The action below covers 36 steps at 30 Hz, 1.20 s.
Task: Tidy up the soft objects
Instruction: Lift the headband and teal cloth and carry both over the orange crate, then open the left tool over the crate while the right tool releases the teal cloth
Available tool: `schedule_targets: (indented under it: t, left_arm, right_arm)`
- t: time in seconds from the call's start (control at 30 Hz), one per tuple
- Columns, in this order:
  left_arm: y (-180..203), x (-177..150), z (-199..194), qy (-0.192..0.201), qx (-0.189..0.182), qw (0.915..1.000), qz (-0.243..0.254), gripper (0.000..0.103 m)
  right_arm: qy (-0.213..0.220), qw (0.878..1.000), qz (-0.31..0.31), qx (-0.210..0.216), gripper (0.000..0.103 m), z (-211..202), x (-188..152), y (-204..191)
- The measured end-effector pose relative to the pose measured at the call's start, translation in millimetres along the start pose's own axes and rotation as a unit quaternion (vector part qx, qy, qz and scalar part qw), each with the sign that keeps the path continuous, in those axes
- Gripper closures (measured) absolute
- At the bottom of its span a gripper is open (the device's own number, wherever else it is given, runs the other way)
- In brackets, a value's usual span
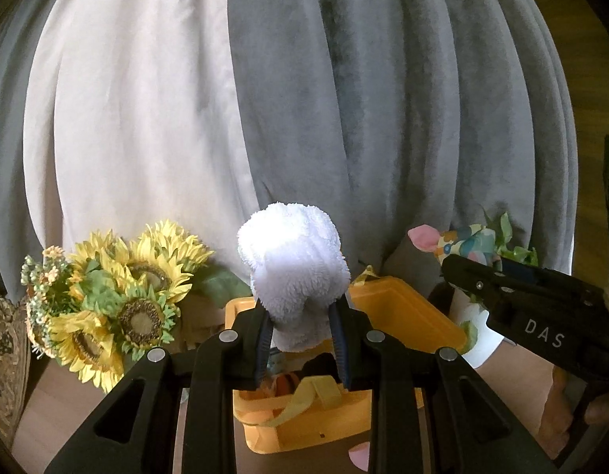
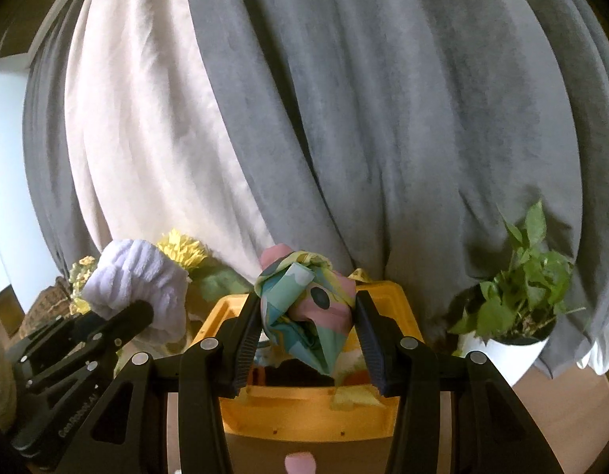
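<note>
Left tongs (image 1: 302, 349) clamp a white fluffy towel (image 1: 294, 272) — its bulk bulges above the tips. Right tongs (image 2: 308, 349) pinch a patterned cloth (image 2: 304, 308) between both pads. Both bundles hang over the yellow bin (image 2: 304, 414) — sunflowers (image 1: 118, 300) left, potted plant (image 2: 517, 300) right.

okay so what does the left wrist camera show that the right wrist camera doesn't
Only the left wrist view shows the sunflower bouquet in full, with open blooms and dark centres. Only the right wrist view shows the whole potted green plant in its white pot. Both show the left gripper clamping the white fluffy towel, the right gripper clamping the patterned cloth, the yellow bin below them, and the grey curtain behind.
</note>
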<state>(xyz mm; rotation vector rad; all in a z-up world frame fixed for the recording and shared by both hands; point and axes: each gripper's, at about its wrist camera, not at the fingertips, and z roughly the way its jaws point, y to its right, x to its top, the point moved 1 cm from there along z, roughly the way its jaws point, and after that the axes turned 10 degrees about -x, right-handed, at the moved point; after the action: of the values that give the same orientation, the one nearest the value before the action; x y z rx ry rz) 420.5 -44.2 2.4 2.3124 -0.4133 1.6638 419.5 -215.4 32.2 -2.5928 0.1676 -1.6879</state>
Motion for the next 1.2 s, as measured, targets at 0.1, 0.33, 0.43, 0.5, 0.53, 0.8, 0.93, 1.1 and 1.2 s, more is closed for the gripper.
schedule_targets:
  t: [0.1, 0.33, 0.43, 0.5, 0.53, 0.8, 0.93, 1.1, 1.2]
  left_arm:
    - [-2, 0, 10, -0.005, 0.003, 1.0, 0.001, 0.076]
    - [-11, -5, 38, -0.027, 0.008, 0.9996, -0.002, 0.076]
    - [-14, -8, 53, -0.039, 0.009, 0.9992, -0.002, 0.076]
    - [-15, -9, 62, -0.047, 0.009, 0.9989, -0.003, 0.076]
    - [-15, -10, 67, -0.051, 0.009, 0.9987, -0.002, 0.076]
    - [-20, -20, 104, -0.086, 0.007, 0.9962, -0.008, 0.075]
    - [-23, -25, 118, -0.105, 0.003, 0.9943, -0.013, 0.075]
    - [-27, -28, 126, -0.124, -0.003, 0.9922, -0.011, 0.073]
    - [-27, -30, 131, -0.133, -0.006, 0.991, -0.01, 0.073]
  right_arm:
    - [-0.006, 1.0, -0.001, -0.001, 0.055, 12, 2, 0]
    - [-0.027, 1.0, -0.001, 0.0, 0.055, 43, 1, 0]
    - [-0.038, 0.999, -0.001, -0.003, 0.055, 58, -1, 1]
    - [-0.045, 0.999, -0.001, -0.004, 0.055, 68, -2, 2]
    - [-0.048, 0.999, -0.001, -0.005, 0.055, 73, -2, 3]
    - [-0.077, 0.997, 0.0, -0.013, 0.055, 108, -8, 8]
    - [-0.091, 0.996, -0.004, -0.015, 0.055, 122, -13, 8]
    - [-0.116, 0.993, -0.006, -0.013, 0.055, 140, -20, 9]
    - [-0.134, 0.991, -0.007, -0.015, 0.055, 152, -25, 11]
